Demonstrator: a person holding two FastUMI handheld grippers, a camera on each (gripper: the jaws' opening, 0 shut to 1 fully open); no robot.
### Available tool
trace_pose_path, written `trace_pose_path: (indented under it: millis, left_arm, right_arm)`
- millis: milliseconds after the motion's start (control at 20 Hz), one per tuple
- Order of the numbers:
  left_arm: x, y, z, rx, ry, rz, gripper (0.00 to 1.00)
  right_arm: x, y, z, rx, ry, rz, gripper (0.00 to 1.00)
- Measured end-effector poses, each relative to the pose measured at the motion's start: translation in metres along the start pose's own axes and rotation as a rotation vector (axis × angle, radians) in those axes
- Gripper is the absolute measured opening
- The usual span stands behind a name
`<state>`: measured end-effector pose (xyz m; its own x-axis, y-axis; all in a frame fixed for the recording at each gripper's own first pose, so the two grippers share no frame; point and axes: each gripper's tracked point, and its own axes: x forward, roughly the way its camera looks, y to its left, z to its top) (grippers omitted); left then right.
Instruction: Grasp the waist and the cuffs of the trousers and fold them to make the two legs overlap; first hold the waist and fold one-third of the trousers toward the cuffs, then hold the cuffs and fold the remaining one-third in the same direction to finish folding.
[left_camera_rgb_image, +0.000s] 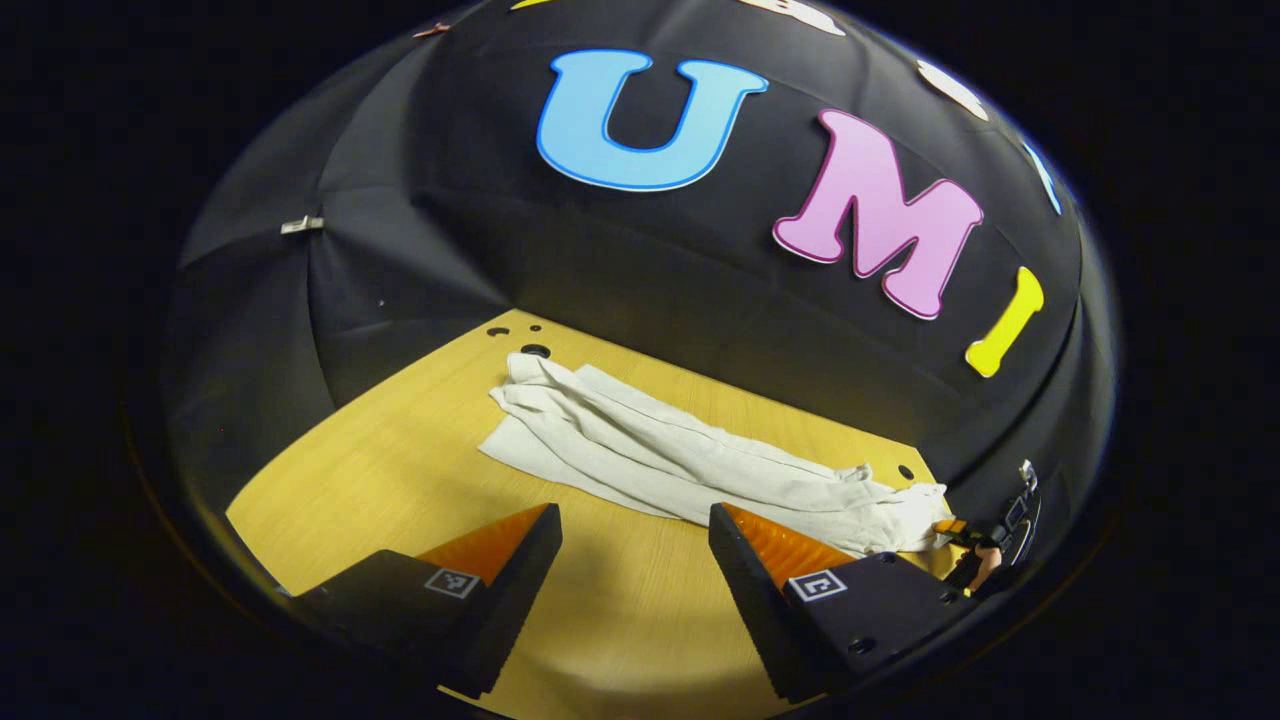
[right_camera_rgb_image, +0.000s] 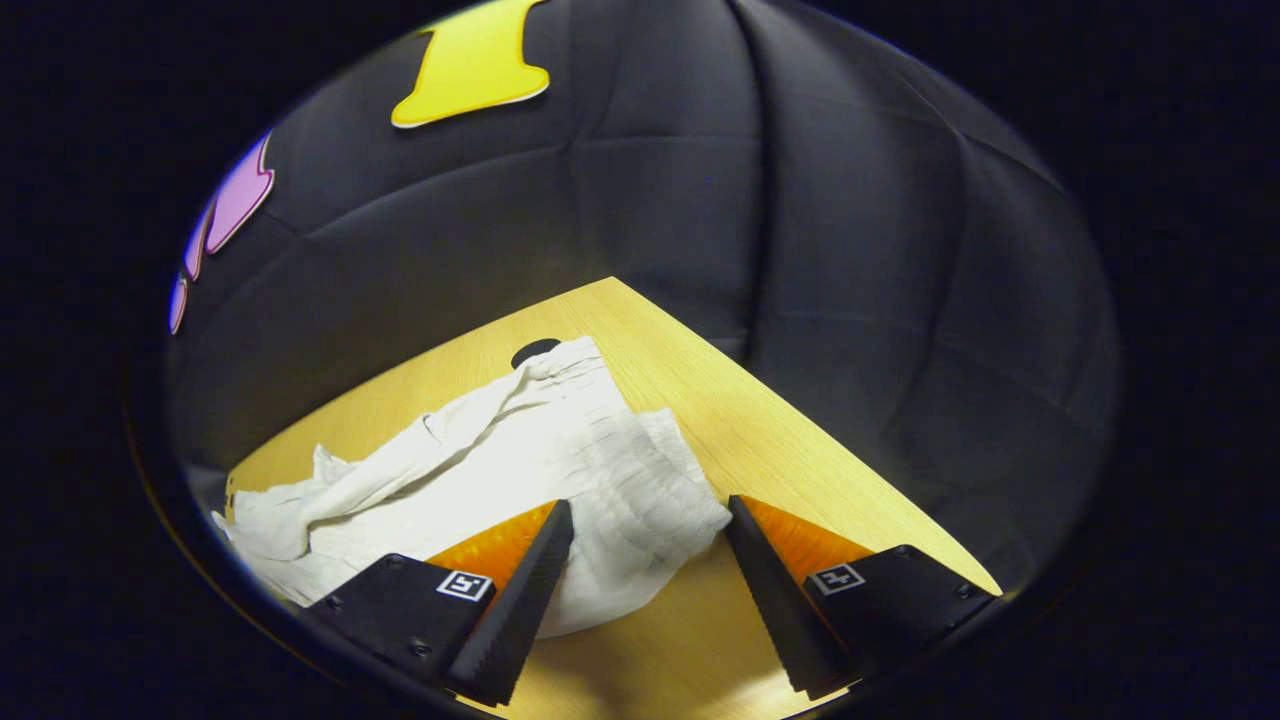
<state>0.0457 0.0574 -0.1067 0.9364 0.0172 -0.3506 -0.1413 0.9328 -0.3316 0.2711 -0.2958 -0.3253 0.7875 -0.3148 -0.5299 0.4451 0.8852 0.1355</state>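
Observation:
White trousers (left_camera_rgb_image: 660, 450) lie stretched across a wooden table (left_camera_rgb_image: 400, 470), legs together, from the far left down to the right. My left gripper (left_camera_rgb_image: 632, 515) hovers open over bare wood just short of the trousers' middle, holding nothing. The other gripper (left_camera_rgb_image: 975, 548), with a hand on it, sits at the trousers' right end. In the right gripper view the gathered waist (right_camera_rgb_image: 630, 470) of the trousers (right_camera_rgb_image: 480, 470) lies between and just beyond the open fingers of my right gripper (right_camera_rgb_image: 650, 505). The left finger (right_camera_rgb_image: 520, 570) overlaps the cloth; neither finger presses on it.
Black cloth walls close in the table on the far and side edges. Small round holes in the tabletop (left_camera_rgb_image: 535, 350) (left_camera_rgb_image: 905, 471) (right_camera_rgb_image: 535, 352) sit near both ends of the trousers. Bare wood (right_camera_rgb_image: 760, 420) runs to the table's right edge.

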Motion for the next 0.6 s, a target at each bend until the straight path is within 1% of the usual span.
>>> trace_pose_path:
  millis: [100,150,200,300,350,400,450,500,550,600]
  left_arm:
    - [-0.006,-0.003,0.001,0.022,0.006,-0.009,0.96]
    - [-0.008,-0.003,0.000,0.021,0.008,-0.008,0.96]
    - [-0.009,-0.005,-0.003,0.003,0.013,-0.004,0.96]
    - [-0.013,-0.015,-0.017,-0.053,0.047,-0.025,0.96]
    - [-0.014,-0.016,-0.021,-0.059,0.056,-0.028,0.96]
    - [-0.014,-0.018,-0.028,-0.056,0.068,-0.030,0.96]
    - [-0.015,-0.017,-0.031,-0.052,0.083,-0.030,0.96]
    - [-0.016,-0.020,-0.033,-0.053,0.095,-0.038,0.92]
    - [-0.018,-0.020,-0.031,-0.054,0.097,-0.041,0.96]
    - [-0.018,-0.019,-0.029,-0.057,0.093,-0.046,0.96]
  right_arm:
    - [-0.002,-0.002,0.000,-0.055,-0.002,-0.026,0.94]
    - [-0.001,0.000,0.000,-0.050,0.008,-0.017,0.93]
    - [-0.002,0.000,0.002,-0.046,0.006,-0.023,0.80]
    - [0.000,0.004,0.000,-0.036,0.010,-0.018,0.56]
    - [-0.003,0.007,-0.002,-0.019,0.024,-0.013,0.56]
    - [-0.002,0.011,0.000,-0.024,0.019,0.001,0.46]
    - [0.000,0.010,-0.002,-0.037,0.025,0.000,0.36]
    - [0.000,0.012,-0.001,-0.054,0.028,0.011,0.33]
    - [-0.001,0.012,-0.001,-0.070,0.034,0.016,0.29]
    - [-0.008,0.014,0.003,-0.076,0.033,0.014,0.25]
